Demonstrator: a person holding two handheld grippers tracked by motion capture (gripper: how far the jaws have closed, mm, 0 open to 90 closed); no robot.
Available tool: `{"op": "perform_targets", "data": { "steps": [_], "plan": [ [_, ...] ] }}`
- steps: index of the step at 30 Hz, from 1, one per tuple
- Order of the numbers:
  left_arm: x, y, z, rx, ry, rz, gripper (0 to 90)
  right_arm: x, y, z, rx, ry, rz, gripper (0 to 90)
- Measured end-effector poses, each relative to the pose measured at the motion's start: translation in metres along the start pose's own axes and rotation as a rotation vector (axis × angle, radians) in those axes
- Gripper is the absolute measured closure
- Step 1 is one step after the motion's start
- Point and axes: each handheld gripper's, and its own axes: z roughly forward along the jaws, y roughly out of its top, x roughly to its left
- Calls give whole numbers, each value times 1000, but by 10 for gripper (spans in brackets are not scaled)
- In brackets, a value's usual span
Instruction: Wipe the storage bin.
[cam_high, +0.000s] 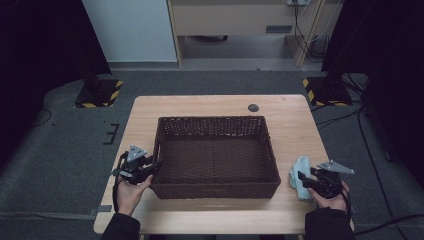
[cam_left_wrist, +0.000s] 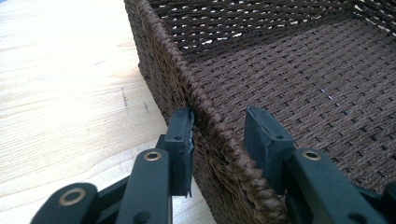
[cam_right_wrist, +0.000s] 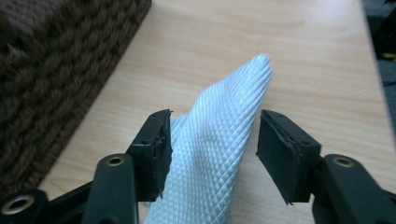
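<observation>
A dark brown wicker basket sits mid-surface. The left claw, at the basket's 9 o'clock, straddles its left rim, one pad touching. At 3 o'clock, the right claw is spread around a pale blue textured cloth, not pinching.
</observation>
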Motion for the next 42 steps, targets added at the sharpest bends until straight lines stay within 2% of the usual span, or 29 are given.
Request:
{"op": "perform_targets", "data": {
  "steps": [2, 5, 6, 8, 11, 14, 18, 23, 24, 25, 27, 28, 30, 32, 36, 42],
  "plan": [
    [0, 0, 0, 0, 0, 0, 621, -1, -1, 4, 30, 0, -8, 474],
    [0, 0, 0, 1, 2, 3, 622, -2, -2, 6, 39, 4, -2, 502],
    [0, 0, 0, 1, 1, 2, 623, -4, -3, 8, 62, 13, 7, 575],
    [0, 0, 0, 1, -1, 2, 623, -7, -5, 10, 90, 21, 16, 634],
    [0, 0, 0, 0, -4, -3, 629, -8, -4, 13, 117, 42, 33, 768],
    [0, 0, 0, 0, -2, -4, 641, -7, -2, 12, 121, 56, 27, 820],
    [-1, 0, 0, -3, 0, -8, 653, -1, 7, 5, 76, 85, 16, 833],
    [0, 2, 1, 0, -14, 1, 662, 6, 22, -2, -17, 124, -1, 833],
    [0, 2, 1, 0, -14, 1, 665, 6, 22, -2, -17, 124, -1, 833],
    [-1, 2, 1, 1, -16, -1, 667, 10, 29, -2, -47, 125, -10, 833],
    [-3, 2, 1, -3, -17, -3, 669, 10, 32, -2, -52, 127, -17, 832],
    [-5, 2, 1, 0, -13, -12, 673, 12, 39, 0, -76, 129, -16, 833],
    [-7, 2, 1, 3, -9, -7, 674, 13, 42, 1, -82, 131, -22, 832],
    [-8, 2, 1, 1, -11, -9, 674, 18, 51, 4, -98, 136, -57, 832],
    [-9, 3, 1, 6, -11, -6, 674, 20, 59, 10, -105, 146, -63, 833],
    [-10, 3, 2, 7, -15, 1, 674, 26, 84, 29, -131, 151, -88, 834]
  ]
}}
